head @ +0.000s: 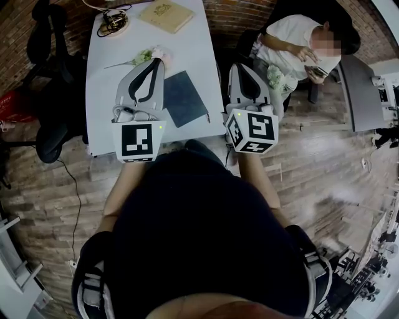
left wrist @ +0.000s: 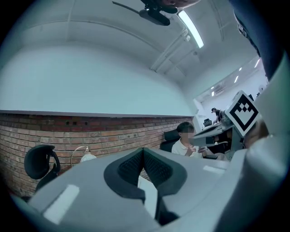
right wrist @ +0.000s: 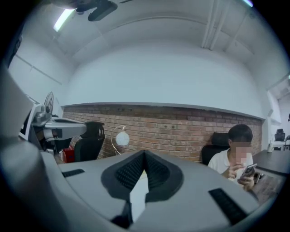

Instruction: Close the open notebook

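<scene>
left gripper (left wrist: pixel 143 153) pressed together, empty | right gripper (right wrist: pixel 144 156) likewise | notebook (head: pixel 184 98) closed | tan book (head: pixel 166 15) print illegible

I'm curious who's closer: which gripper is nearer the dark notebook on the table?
Left. The left gripper is right beside the notebook's left edge; the right gripper is farther off, past its right side.

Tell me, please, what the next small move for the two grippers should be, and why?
Probably just draw both back from the table and stop. The dark notebook lies flat and appears already closed. The left gripper and right gripper are both shut on nothing and point level at the brick wall, so nothing seems left to close.
</scene>
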